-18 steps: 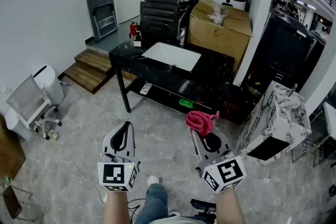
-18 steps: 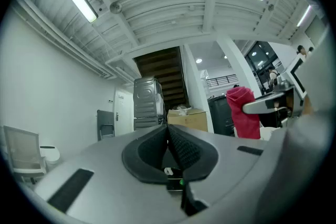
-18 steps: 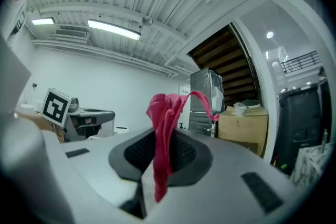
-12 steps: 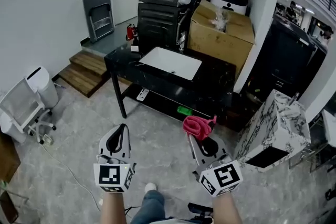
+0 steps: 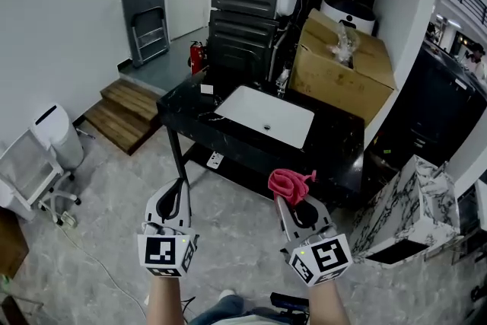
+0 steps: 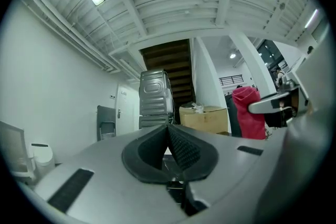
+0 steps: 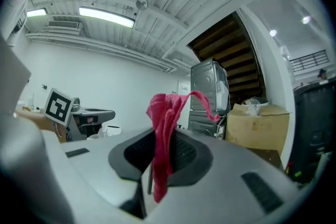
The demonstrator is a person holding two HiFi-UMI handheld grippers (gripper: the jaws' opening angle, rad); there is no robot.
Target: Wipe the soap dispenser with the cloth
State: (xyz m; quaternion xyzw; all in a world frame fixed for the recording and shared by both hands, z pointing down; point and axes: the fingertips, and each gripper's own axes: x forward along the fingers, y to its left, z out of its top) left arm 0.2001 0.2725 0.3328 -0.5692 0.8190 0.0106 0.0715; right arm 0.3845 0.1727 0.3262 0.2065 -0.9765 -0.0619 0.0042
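Note:
A black counter [image 5: 335, 152] with a white sink [image 5: 266, 116] stands ahead of me on the stone floor. A small pale bottle [image 5: 283, 79] sits at the counter's back edge; it is too small to tell whether it is the soap dispenser. My right gripper [image 5: 288, 202] is held level short of the counter, shut on a crumpled red cloth [image 5: 289, 182] that sticks up from its jaws [image 7: 163, 123]. My left gripper [image 5: 180, 185] is beside it at the same height, jaws shut with nothing between them [image 6: 169, 132]. Both are well apart from the counter.
A cardboard box [image 5: 346, 68] and a tall dark machine [image 5: 247, 4] stand behind the counter. A marbled white box [image 5: 403, 198] is on the right. Wooden steps [image 5: 125, 106], a red fire extinguisher [image 5: 199, 55] and a white chair [image 5: 34, 164] lie to the left.
The counter and sink have come nearer and shifted slightly right in the head view. Both grippers keep their places in front of me, the cloth still in the right one.

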